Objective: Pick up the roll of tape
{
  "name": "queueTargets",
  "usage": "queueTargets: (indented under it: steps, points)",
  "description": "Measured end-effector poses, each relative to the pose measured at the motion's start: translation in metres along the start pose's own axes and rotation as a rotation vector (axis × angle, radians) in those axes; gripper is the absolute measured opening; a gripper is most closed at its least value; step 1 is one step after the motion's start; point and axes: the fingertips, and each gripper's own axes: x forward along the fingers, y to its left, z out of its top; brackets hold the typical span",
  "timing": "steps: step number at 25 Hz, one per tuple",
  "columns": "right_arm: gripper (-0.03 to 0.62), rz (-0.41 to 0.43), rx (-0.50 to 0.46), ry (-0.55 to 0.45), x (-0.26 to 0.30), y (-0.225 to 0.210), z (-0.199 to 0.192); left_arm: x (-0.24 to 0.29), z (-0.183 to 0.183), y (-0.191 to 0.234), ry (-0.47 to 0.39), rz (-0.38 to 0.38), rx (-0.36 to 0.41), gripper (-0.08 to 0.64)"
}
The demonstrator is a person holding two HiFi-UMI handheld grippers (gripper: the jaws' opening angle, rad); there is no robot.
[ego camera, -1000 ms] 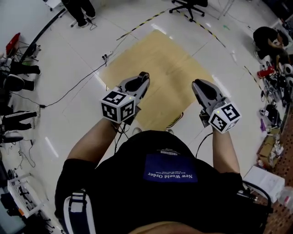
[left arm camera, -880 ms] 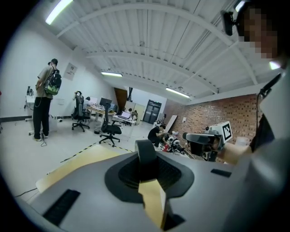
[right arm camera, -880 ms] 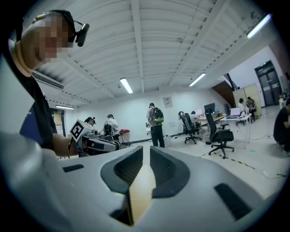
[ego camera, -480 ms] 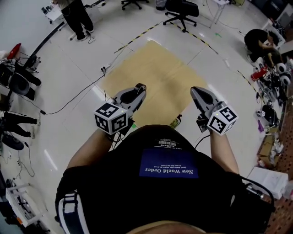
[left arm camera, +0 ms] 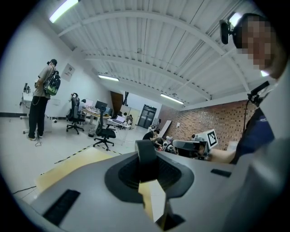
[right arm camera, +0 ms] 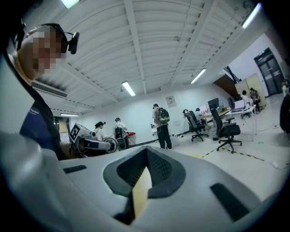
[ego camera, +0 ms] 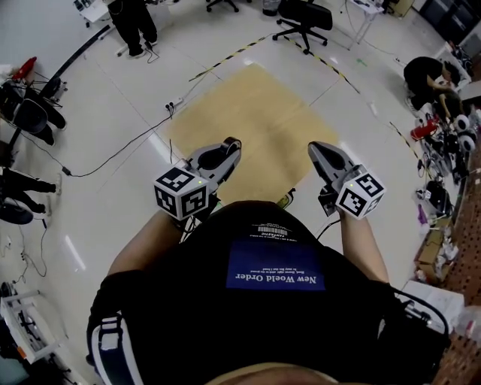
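Roll of tape (left arm camera: 146, 153) in left claw (left arm camera: 147, 171); right claw (right arm camera: 145, 168) empty

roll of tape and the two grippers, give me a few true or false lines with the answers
1. The left gripper is clamped on a dark roll of tape. True.
2. The right gripper carries a second roll. False: its fingers are closed together with nothing between them.
3. The roll of tape rests on the tan mat. False: the left gripper holds it up in the air.
4. A black office chair stands beyond the mat's far edge. True.
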Motion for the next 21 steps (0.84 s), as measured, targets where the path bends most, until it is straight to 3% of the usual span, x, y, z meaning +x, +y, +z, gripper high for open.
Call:
queueTargets:
  steps: [21]
  points:
    - [-0.015,0.029,-0.054,0.019,0.0032,0.0052,-0.0032,-0.0012,-0.0033,0.0018,-0.018,0.002,-0.025,0.057]
